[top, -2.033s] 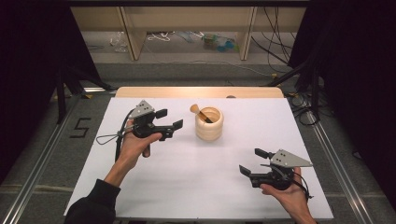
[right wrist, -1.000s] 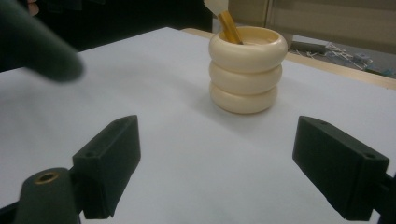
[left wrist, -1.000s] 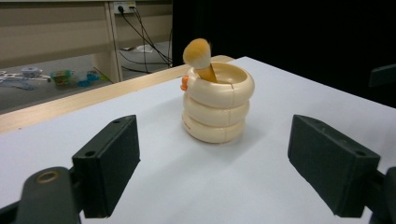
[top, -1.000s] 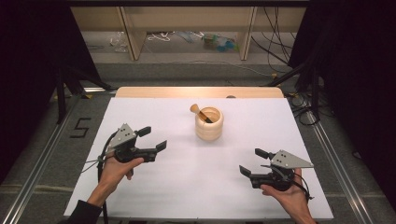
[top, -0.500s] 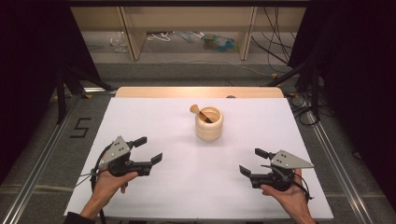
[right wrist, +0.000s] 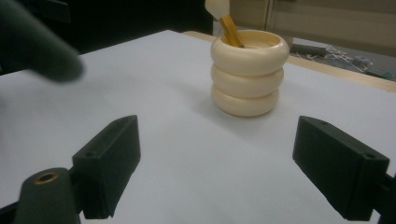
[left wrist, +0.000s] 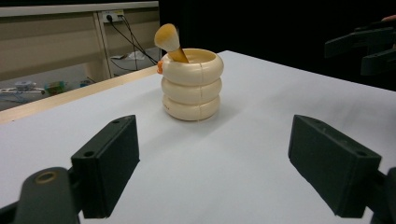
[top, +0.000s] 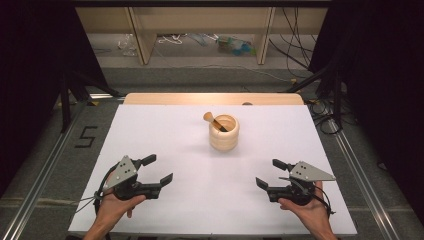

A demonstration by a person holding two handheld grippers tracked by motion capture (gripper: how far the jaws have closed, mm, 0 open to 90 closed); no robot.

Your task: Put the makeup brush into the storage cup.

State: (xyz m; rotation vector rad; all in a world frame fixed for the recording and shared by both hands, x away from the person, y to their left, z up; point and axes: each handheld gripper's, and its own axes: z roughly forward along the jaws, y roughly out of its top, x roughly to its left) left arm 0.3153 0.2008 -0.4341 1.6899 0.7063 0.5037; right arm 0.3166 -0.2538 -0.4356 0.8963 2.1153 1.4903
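while held low over the near edge of the white table (top: 165, 135), left gripper (top: 155, 170) with jaws spread wide apart and nothing between them, gripped from below by the left hand (top: 112, 210), grey three-cornered plate on top, cable trailing to its left. right gripper (top: 272, 175) likewise with jaws wide apart and empty, cradled in the right hand (top: 310, 212) near the table's right front corner, well apart from the left one. both sets of jaws turned inward and toward the far side. between and beyond the two grippers, near the table's middle: cream ribbed cup (top: 224, 132), upright, built of three stacked rings, touched by neither gripper. inside the cup, a brush (top: 214, 120) leaning to the left in the high view, its pale rounded head above the rim. seen along the left gripper's black jaws, cup (left wrist: 192, 84) straight ahead with brush head (left wrist: 167, 38) tilted left; along the right gripper's jaws, cup (right wrist: 247, 72) ahead and slightly right. beyond the table's wooden far edge: floor with cables and a shelf frame.
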